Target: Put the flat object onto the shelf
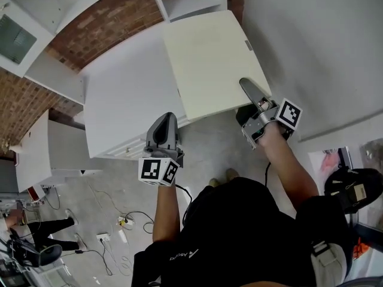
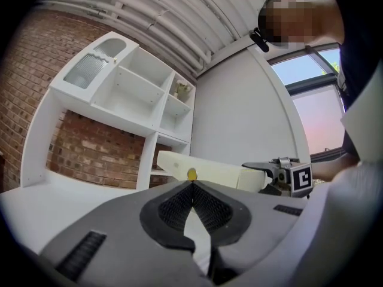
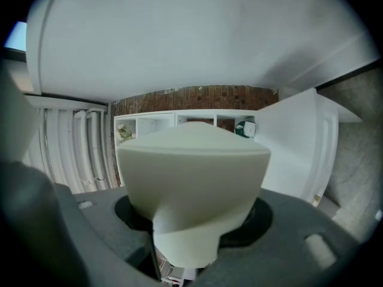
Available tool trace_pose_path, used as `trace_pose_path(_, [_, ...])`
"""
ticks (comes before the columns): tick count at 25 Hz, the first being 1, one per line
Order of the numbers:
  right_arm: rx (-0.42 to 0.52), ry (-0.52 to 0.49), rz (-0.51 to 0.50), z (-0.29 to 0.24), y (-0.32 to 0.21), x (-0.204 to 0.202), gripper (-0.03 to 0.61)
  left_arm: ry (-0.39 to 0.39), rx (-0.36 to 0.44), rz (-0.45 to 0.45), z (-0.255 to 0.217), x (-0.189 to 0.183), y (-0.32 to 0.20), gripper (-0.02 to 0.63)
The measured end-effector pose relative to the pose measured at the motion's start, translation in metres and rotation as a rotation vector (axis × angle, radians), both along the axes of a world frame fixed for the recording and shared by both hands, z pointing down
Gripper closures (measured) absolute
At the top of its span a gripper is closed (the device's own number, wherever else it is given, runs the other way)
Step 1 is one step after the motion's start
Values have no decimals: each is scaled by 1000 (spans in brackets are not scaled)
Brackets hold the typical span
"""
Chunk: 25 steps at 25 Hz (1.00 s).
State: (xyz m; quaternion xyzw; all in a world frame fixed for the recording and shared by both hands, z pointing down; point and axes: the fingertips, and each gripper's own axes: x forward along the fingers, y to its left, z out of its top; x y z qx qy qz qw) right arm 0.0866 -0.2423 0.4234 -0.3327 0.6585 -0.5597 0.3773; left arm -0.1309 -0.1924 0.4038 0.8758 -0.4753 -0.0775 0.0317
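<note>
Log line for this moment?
right gripper: clamped on cream panel | left gripper: shut | shelf unit: panel not yet on it

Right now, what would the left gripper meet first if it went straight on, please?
Most likely the near edge of the cream panel, just ahead of the left gripper; depth is hard to judge.

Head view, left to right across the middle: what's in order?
wall shelf unit → white cabinet top → left tool → cream flat panel → right tool, clamped on the panel's right edge
</note>
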Motion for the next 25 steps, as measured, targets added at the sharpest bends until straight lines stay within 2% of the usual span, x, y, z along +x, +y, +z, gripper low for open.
trace_pose_path(9, [79, 6, 65, -100, -25, 29, 319, 4, 43, 25, -23, 10, 8, 615])
trace_pose_path(14, [136, 26, 62, -150, -51, 32, 319, 6, 57, 24, -27, 8, 6, 615])
trace_pose_path(25, [179, 10, 29, -210, -118, 22, 319, 16, 56, 12, -24, 14, -1, 615])
